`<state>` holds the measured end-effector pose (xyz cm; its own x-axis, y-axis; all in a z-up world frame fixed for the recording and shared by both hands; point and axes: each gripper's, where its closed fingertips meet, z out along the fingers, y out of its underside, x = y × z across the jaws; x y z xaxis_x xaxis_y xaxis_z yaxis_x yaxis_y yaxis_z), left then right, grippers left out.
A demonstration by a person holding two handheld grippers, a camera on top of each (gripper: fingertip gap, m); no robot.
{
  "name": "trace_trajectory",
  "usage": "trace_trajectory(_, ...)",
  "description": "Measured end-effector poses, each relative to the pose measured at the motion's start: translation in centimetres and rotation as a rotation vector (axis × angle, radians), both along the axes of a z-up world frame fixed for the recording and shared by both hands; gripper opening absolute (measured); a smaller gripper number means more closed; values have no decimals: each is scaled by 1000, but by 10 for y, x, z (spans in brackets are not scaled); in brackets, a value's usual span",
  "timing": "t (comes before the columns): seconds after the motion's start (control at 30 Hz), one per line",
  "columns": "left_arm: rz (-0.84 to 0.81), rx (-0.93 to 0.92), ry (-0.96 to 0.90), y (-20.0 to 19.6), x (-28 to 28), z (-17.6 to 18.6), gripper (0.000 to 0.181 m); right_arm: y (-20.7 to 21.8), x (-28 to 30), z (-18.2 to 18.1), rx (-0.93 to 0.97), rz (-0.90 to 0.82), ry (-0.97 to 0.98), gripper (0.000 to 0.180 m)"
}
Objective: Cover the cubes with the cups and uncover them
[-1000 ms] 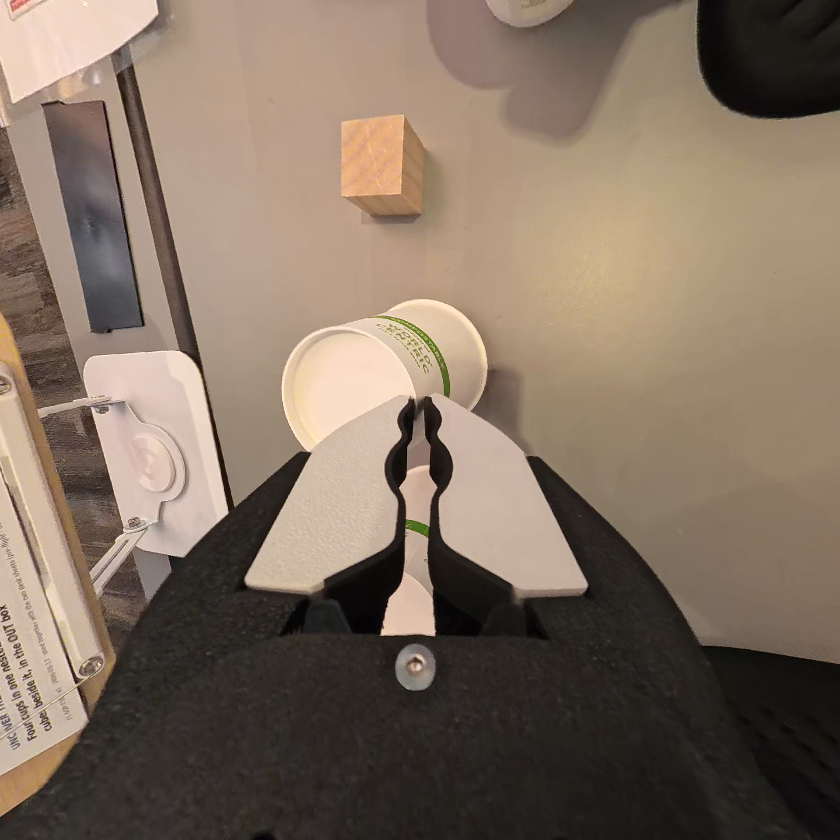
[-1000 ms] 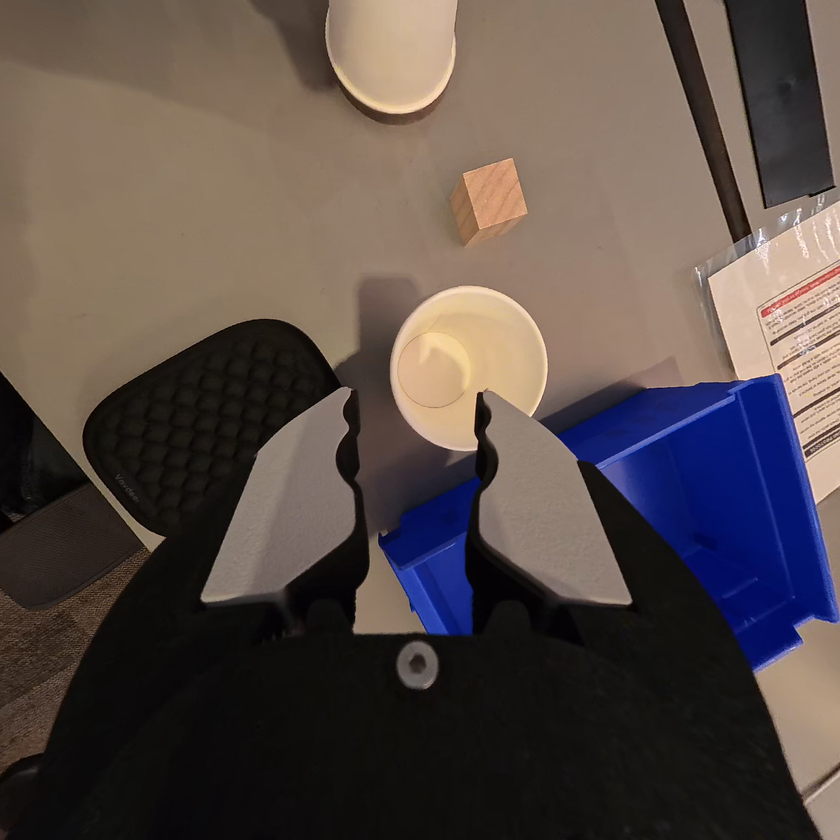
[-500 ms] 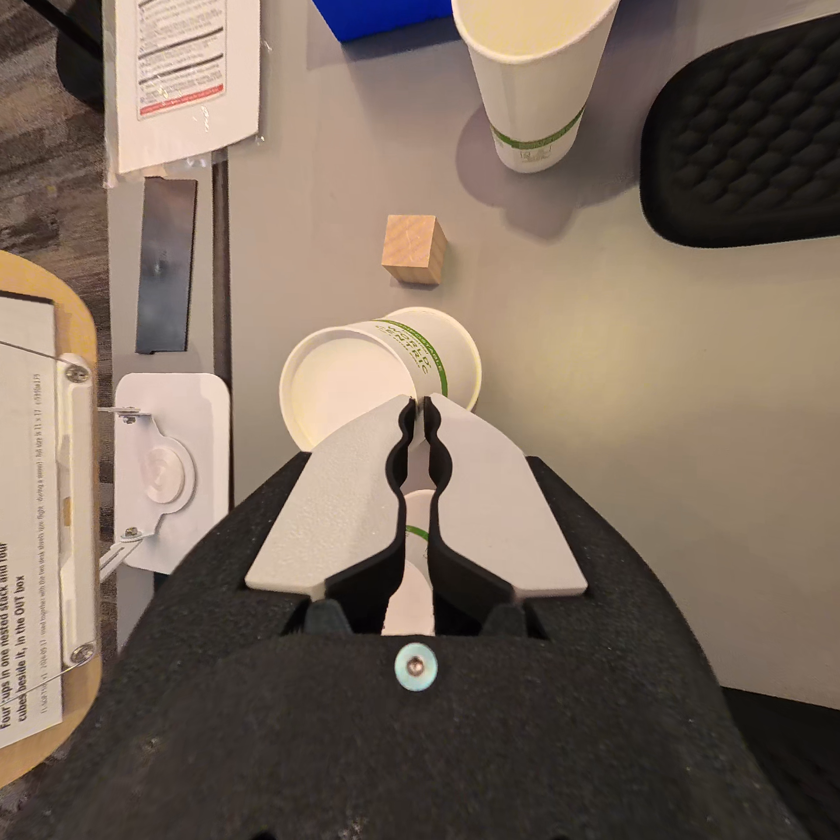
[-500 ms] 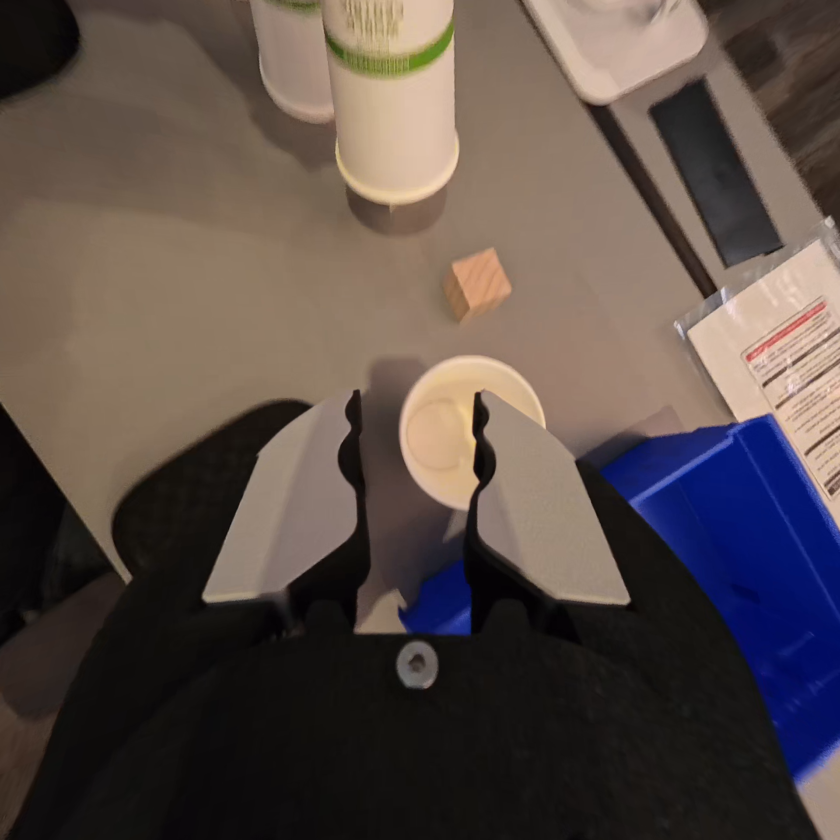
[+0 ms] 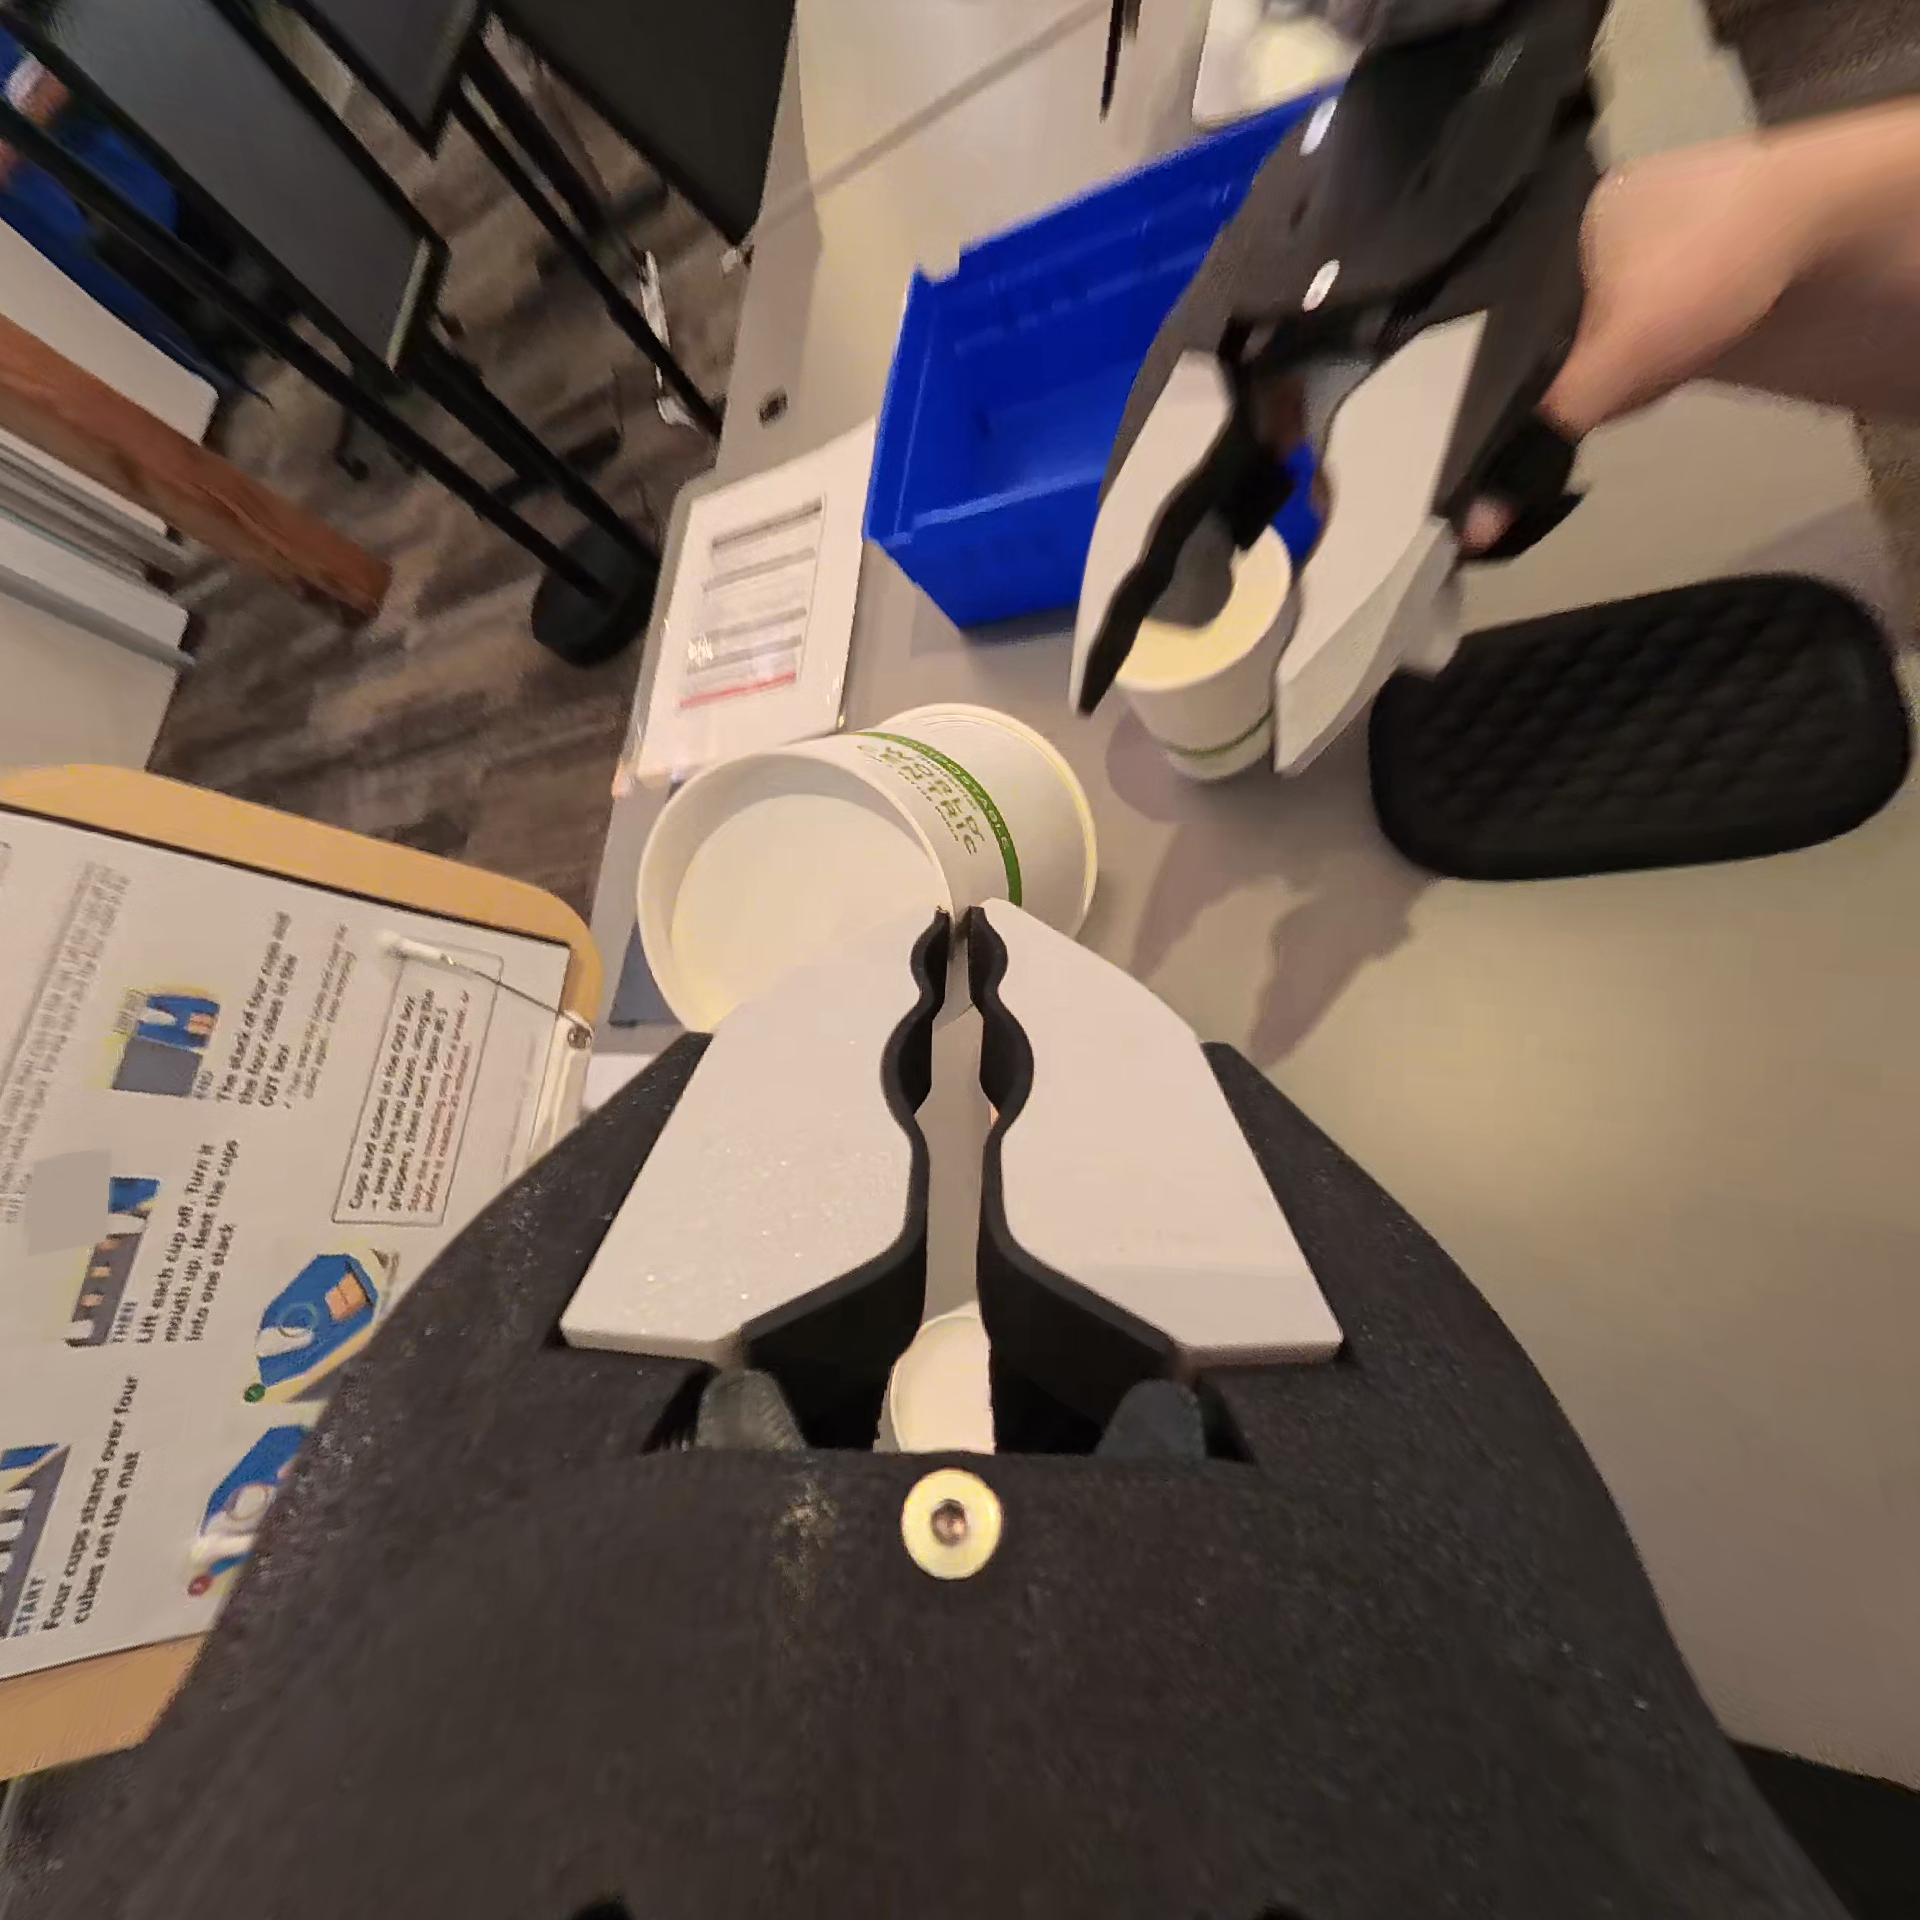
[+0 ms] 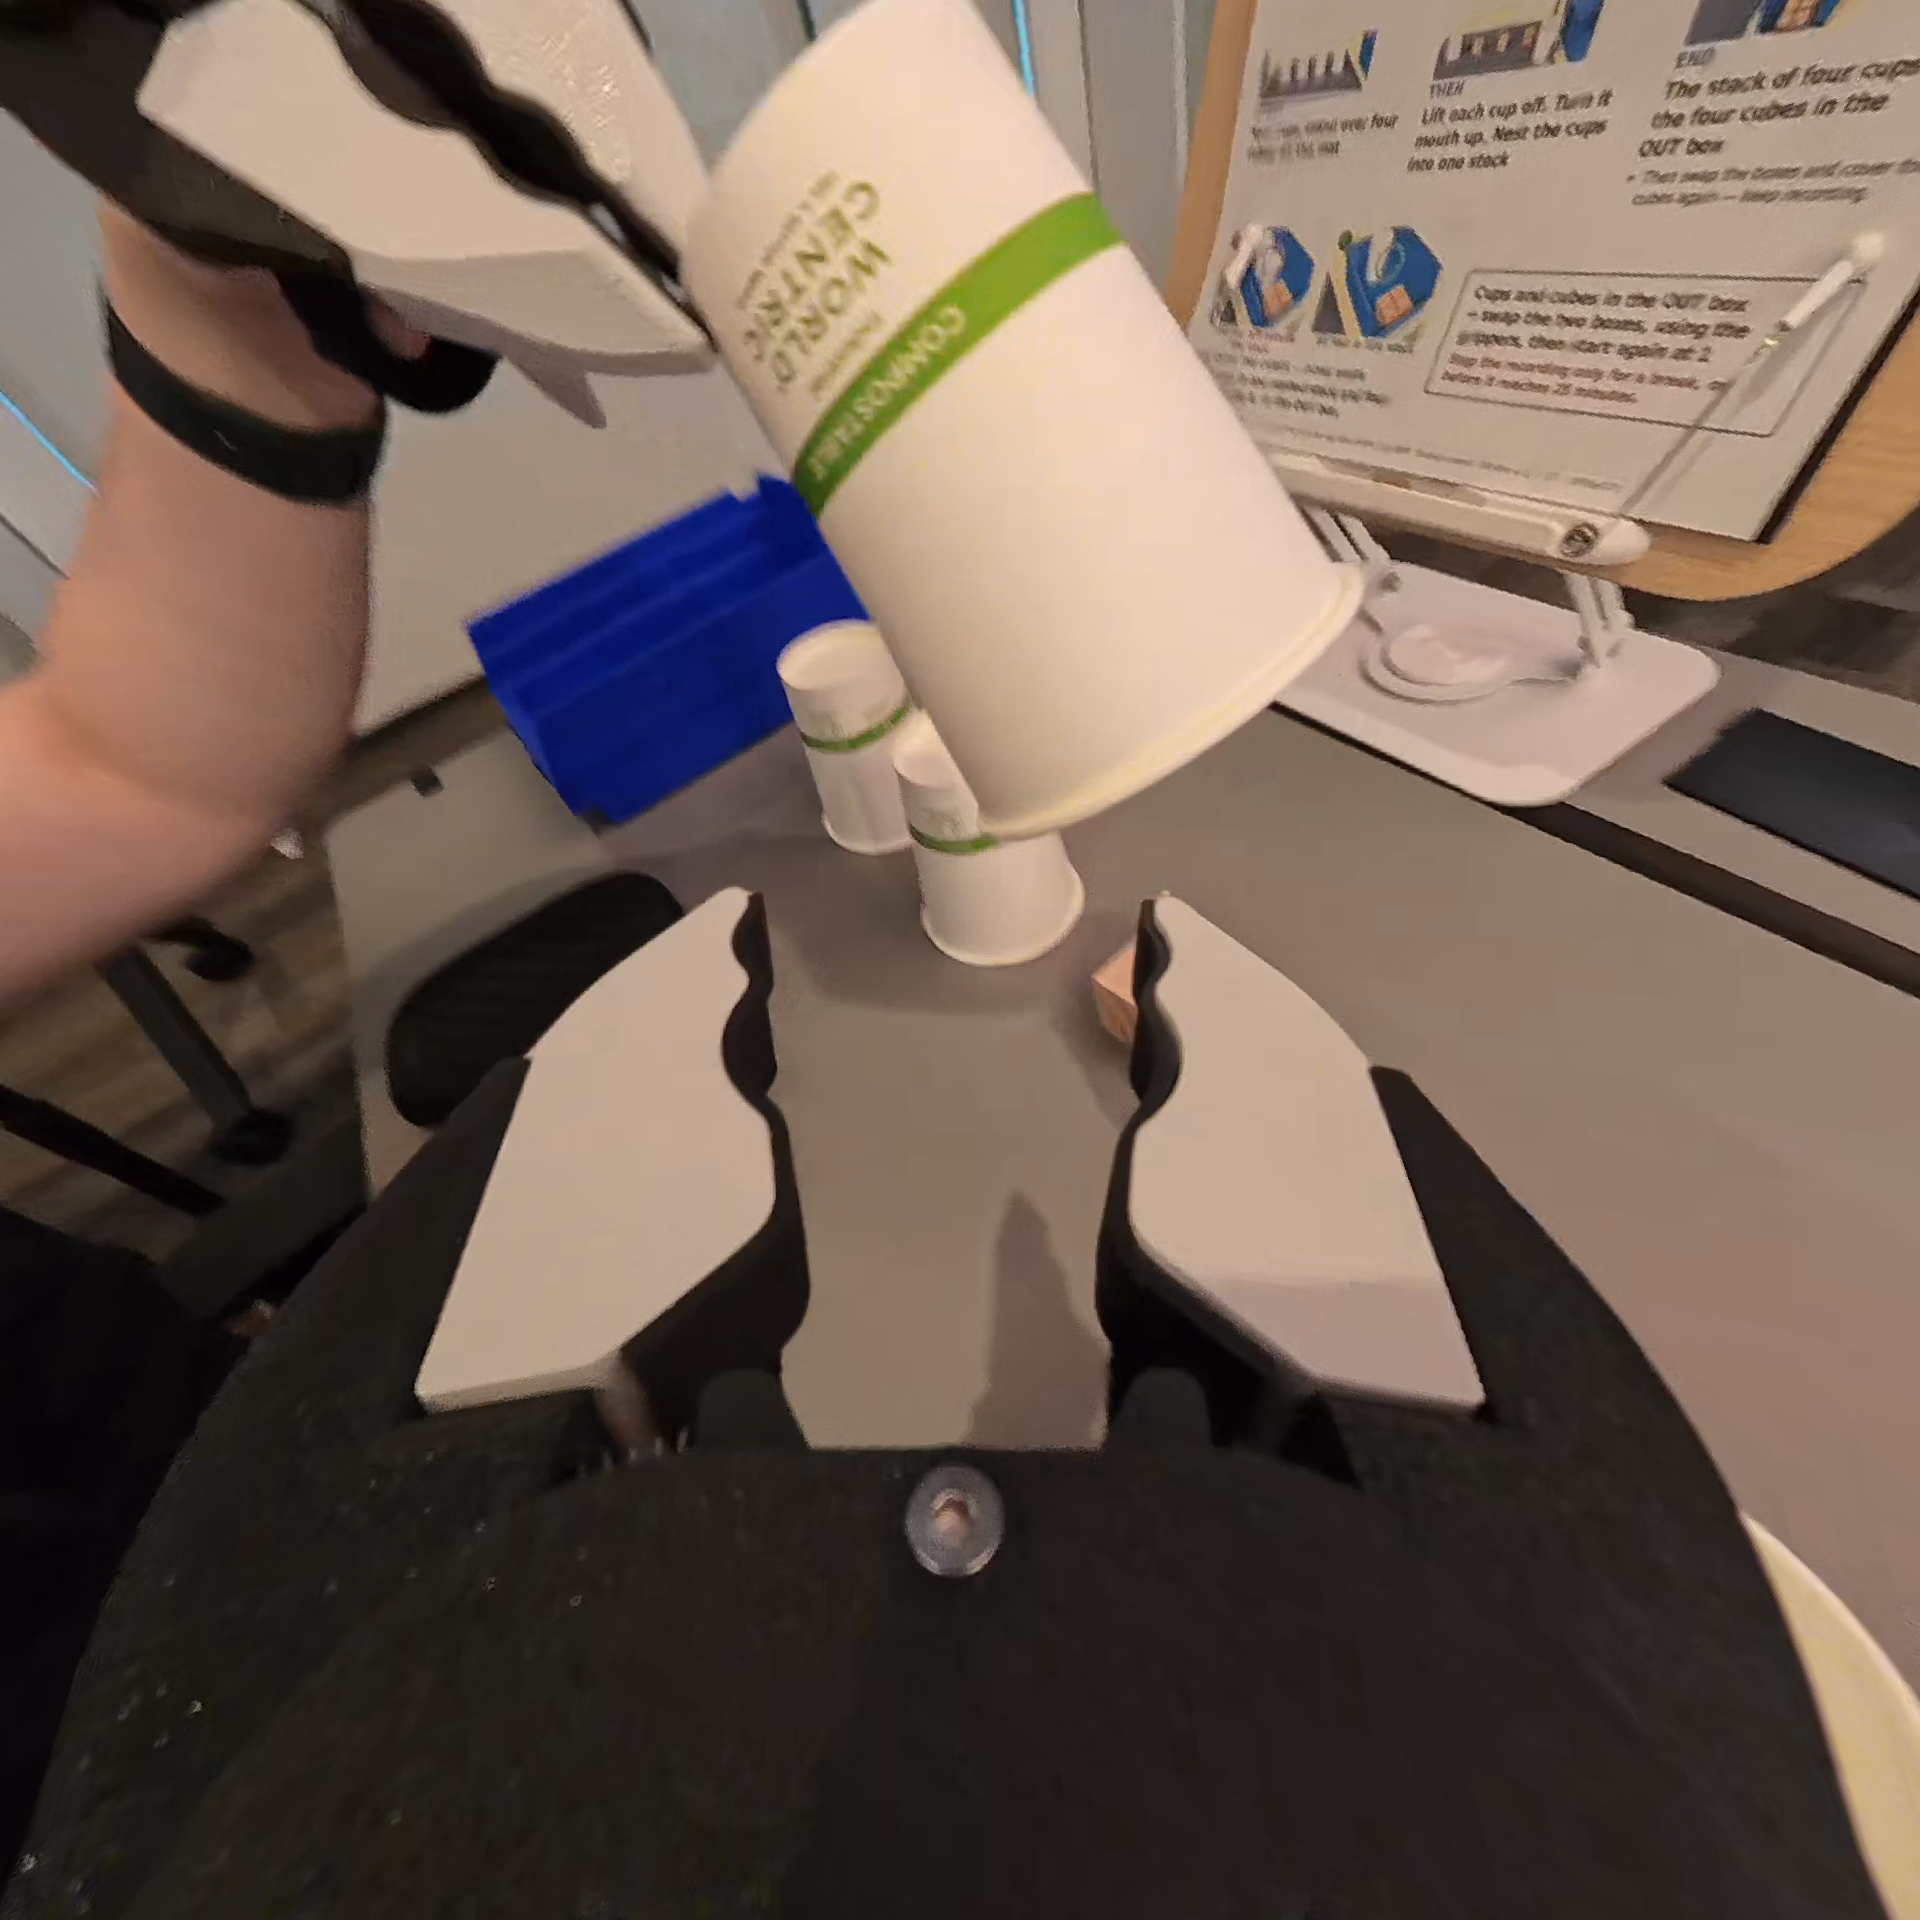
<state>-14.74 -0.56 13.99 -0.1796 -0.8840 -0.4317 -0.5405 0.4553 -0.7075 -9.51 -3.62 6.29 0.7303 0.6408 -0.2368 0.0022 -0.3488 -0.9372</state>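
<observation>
the paper cup (image 6: 997, 436) hangs tilted, mouth down, above the grey table (image 6: 1507, 1039), pinched at its base wall by the left gripper (image 5: 956, 920), apparently freshly lifted. the right gripper (image 6: 945, 914), fingers spread and empty, hovers beside the wooden cube (image 6: 1114, 1006).

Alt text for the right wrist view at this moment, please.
The left gripper holds a white paper cup with a green band tilted, mouth down, above a grey table. Below, the open right gripper points toward two upside-down cups and a partly hidden wooden cube.
</observation>
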Motion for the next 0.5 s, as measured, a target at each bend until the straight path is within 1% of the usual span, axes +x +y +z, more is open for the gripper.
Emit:
trace_trajectory(0.07,-30,-10,-48,-12,-1,14,3,4,-8,13,28,32,120,65)
trace_trajectory(0.2,-67,-10,-110,-27,-3,31,2,-1,-16,49,121,128,339,56)
trace_trajectory(0.27,-88,-26,-134,-34,-4,36,2,-10,-20,64,148,209,424,44)
trace_trajectory(0.3,-100,-36,-149,-37,-4,38,2,-12,-21,68,156,227,450,43)
trace_trajectory(0.33,-113,-50,-163,-40,-5,40,2,-15,-20,71,170,240,462,37)
trace_trajectory(0.4,-138,-83,-183,-45,-6,42,2,-22,-20,75,192,281,468,17)
trace_trajectory(0.5,-138,-94,-190,-44,-7,38,3,-31,-21,81,200,336,478,7)
